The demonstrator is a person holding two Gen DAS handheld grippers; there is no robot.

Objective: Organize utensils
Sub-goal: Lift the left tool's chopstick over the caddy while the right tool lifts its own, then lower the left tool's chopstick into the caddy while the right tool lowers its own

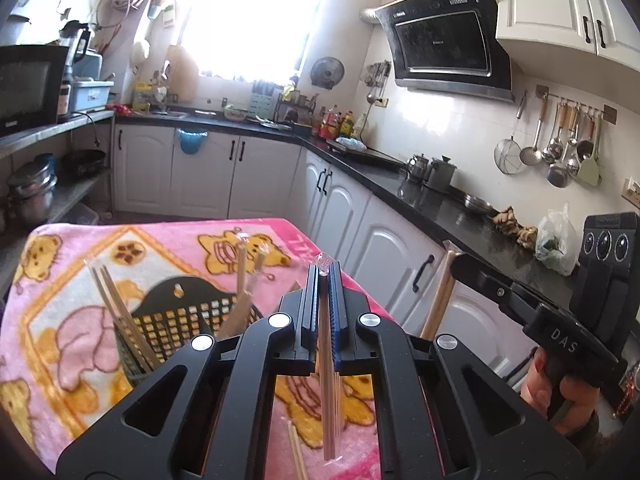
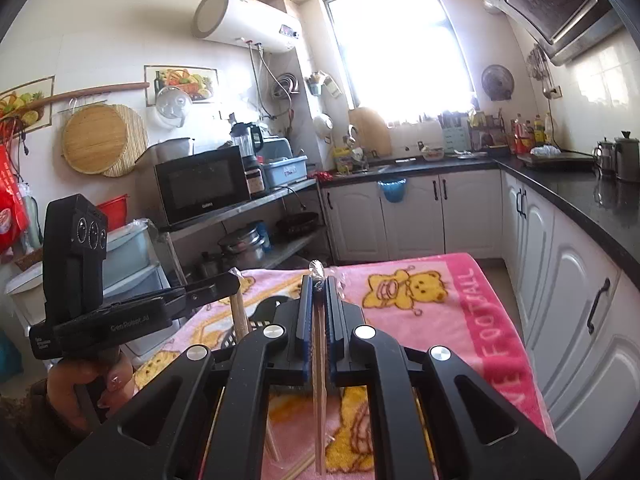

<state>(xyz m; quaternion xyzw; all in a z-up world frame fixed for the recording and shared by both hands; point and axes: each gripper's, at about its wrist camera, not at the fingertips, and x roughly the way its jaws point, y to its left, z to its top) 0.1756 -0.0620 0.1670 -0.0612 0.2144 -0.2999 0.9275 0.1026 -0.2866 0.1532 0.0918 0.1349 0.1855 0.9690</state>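
My left gripper [image 1: 325, 271] is shut on a plastic-wrapped pair of wooden chopsticks [image 1: 328, 360] that hangs down between its fingers, above the pink bear-print cloth [image 1: 80, 264]. A black mesh utensil basket [image 1: 180, 320] stands just left of it with several wrapped chopsticks [image 1: 116, 312] leaning inside. In the right wrist view my right gripper [image 2: 319, 280] is shut on another wrapped pair [image 2: 319, 392]. The left gripper [image 2: 234, 280] shows there on the left, its chopsticks [image 2: 240, 316] over the basket [image 2: 256, 322]. The right gripper [image 1: 454, 259] with its chopsticks [image 1: 438, 304] appears at the right in the left wrist view.
Loose chopsticks [image 1: 298, 456] lie on the cloth near the front edge. A black counter [image 1: 440, 208] with white cabinets runs along the right, close to the table. Steel shelves [image 2: 240, 208] with a microwave and pots stand on the left. A hand [image 1: 560, 396] holds the right gripper's handle.
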